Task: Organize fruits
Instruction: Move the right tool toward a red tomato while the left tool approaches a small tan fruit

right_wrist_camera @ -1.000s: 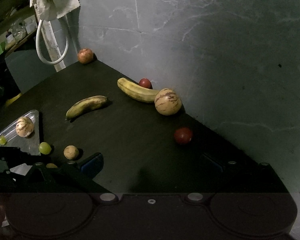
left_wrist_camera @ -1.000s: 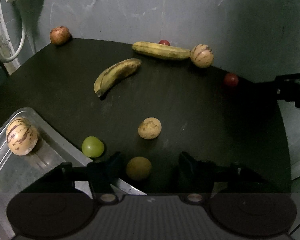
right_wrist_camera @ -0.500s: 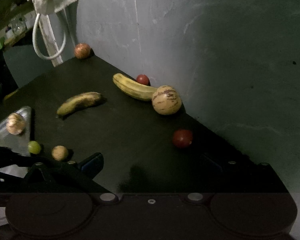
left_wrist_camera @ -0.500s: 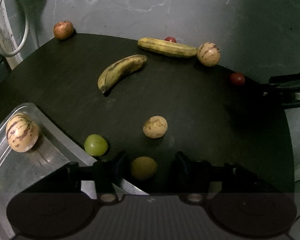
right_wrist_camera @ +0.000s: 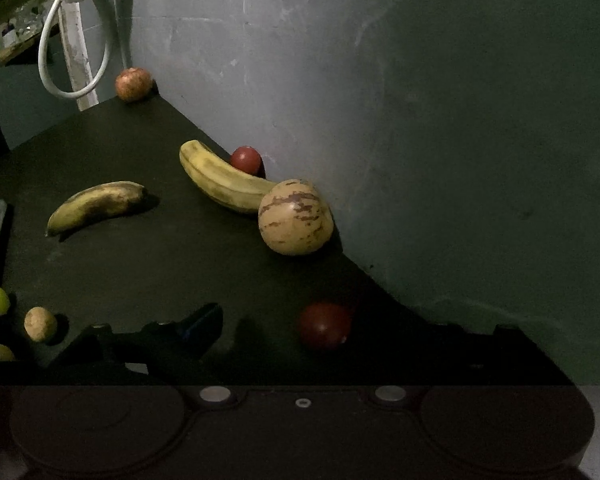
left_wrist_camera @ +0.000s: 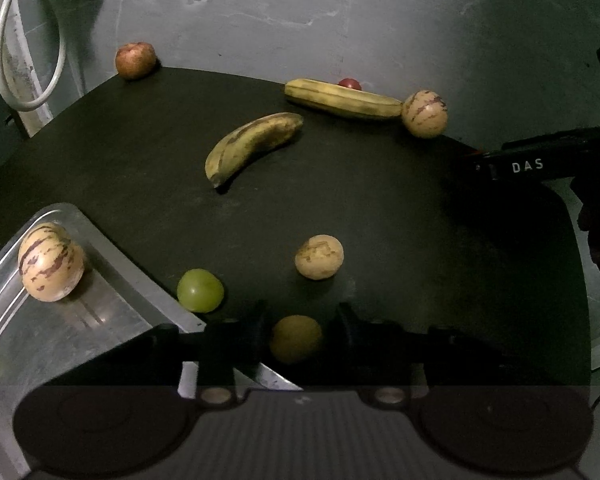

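Brown fruit (left_wrist_camera: 296,339) between fingers (left_wrist_camera: 249,330) (nearly touching)

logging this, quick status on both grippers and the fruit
Left gripper closing round small brown fruit, pads not clearly on it. Right gripper open, closing, red fruit between fingers. Nothing in the way.

I note a brushed, shiny metal tray (left_wrist_camera: 112,312), a matt dark tabletop (left_wrist_camera: 380,208) and a rough plaster wall (right_wrist_camera: 380,80).

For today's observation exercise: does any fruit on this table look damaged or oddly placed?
The nearer banana is heavily browned, looking overripe. A small red fruit sits wedged behind the other banana against the wall. Nothing looks spilled.
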Demonstrator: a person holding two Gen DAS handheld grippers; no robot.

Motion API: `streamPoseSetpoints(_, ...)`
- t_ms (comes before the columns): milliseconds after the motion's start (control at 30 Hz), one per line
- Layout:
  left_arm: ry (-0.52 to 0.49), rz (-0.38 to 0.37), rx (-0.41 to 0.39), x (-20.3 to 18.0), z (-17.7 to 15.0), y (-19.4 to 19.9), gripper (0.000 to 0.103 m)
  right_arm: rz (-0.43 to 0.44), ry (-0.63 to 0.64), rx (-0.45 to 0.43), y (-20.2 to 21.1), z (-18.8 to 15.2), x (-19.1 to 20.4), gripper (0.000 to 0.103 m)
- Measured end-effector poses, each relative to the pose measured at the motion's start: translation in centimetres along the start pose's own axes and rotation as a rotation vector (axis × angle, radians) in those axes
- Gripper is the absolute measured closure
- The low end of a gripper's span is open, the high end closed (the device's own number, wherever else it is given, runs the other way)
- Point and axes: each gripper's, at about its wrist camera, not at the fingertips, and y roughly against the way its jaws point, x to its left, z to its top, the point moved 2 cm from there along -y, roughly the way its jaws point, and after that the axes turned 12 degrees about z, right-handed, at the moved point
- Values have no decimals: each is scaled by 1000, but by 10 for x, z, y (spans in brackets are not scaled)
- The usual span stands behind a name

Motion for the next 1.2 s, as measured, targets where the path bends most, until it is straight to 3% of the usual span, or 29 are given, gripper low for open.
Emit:
streamPoseSetpoints(400,10,10,-3,0,0,1,69,52,-34,31,-14,-3,-9,33)
streamPoseSetpoints(833,9,14,-6,-1,-2,0,69,75,-42,29,-12,-5,-16,44)
streamPoseSetpoints(1000,5,21,-11,-2,-3,1,71,75,-47,28,-11,-5,-18,57)
streamPoseSetpoints(1067,4,24,-12,-3,-3,2,72,72,-45,24,-9,-6,-18,69)
streamPoseSetpoints(1200,-6,29,-14,-3,-4,3,73,83,-41,26,-7,-8,-16,70)
